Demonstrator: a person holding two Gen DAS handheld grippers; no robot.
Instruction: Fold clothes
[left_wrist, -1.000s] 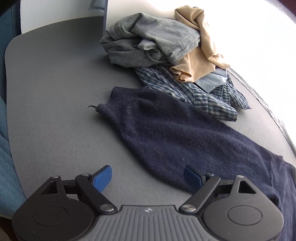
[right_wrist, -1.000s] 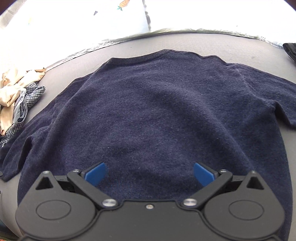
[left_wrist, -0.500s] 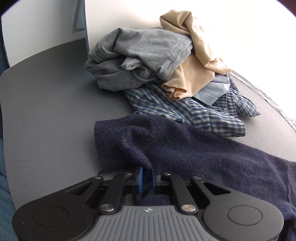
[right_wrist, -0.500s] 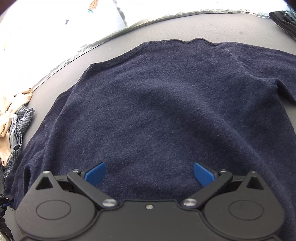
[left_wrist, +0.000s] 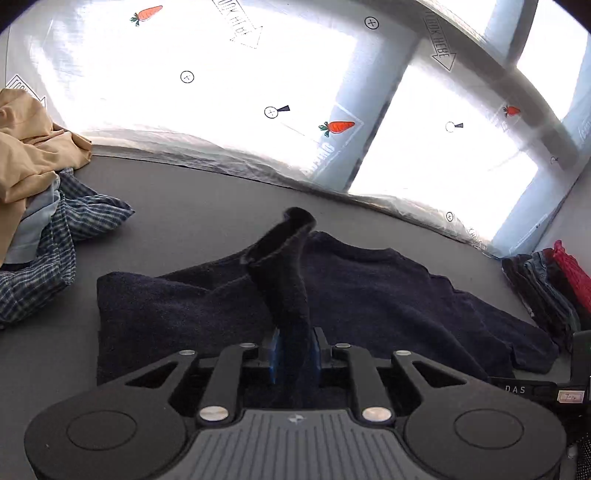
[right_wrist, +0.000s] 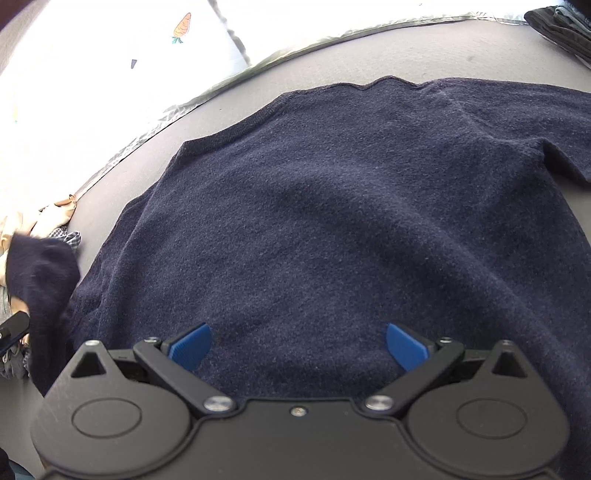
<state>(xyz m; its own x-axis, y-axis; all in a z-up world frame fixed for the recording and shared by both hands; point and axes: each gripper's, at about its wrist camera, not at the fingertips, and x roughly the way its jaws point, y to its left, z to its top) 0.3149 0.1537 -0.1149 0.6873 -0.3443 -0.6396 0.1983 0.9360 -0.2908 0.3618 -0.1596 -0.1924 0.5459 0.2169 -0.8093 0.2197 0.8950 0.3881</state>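
Staged data-collection room, not a home: a grey padded table (left_wrist: 207, 206) stands against a translucent sheet (left_wrist: 207, 110) printed with carrots, arrows and crosshair marks, with loose garments (left_wrist: 44, 206) at the table's left end and folded ones (left_wrist: 546, 280) at its right.

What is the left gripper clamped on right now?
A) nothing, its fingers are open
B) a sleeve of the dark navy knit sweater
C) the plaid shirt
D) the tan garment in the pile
B: the left gripper has its blue fingers shut on a raised sleeve of the dark navy knit sweater, lifted off the grey table.
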